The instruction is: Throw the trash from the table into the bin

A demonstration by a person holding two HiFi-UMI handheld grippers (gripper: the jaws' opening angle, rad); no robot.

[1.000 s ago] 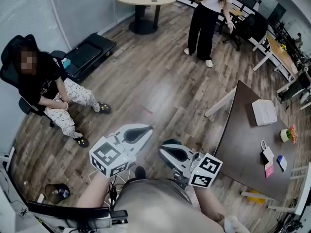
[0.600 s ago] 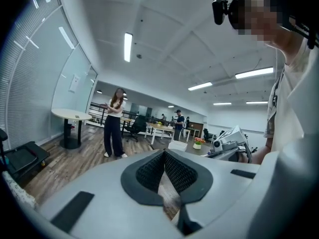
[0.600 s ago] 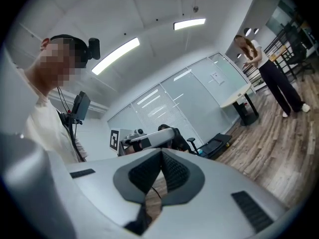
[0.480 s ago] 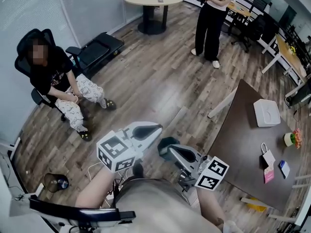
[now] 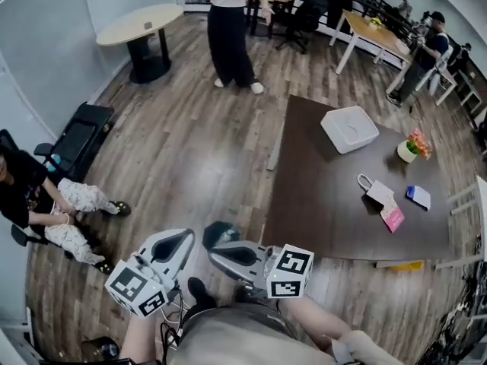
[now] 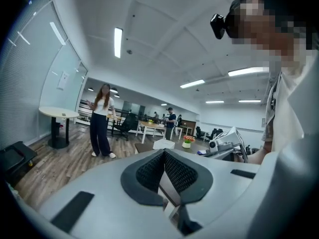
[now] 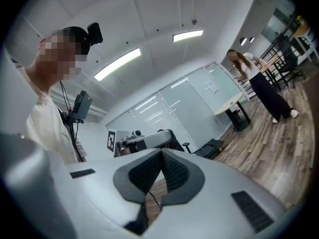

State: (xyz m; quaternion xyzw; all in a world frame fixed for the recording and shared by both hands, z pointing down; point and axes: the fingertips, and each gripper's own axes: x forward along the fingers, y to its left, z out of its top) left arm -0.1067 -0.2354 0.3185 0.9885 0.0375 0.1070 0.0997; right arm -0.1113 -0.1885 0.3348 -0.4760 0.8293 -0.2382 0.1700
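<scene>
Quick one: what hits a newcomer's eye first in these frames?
Low in the head view sit the left tongs and right tongs, each with a marker cube, both shut and empty. To their right a dark table carries a white box, a flower pot and small paper bits. A standing person is at the top, on the wood floor.

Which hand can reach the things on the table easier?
Probably the right. The right gripper is beside the dark table; the left gripper is farther away. Both are shut and empty.
</scene>
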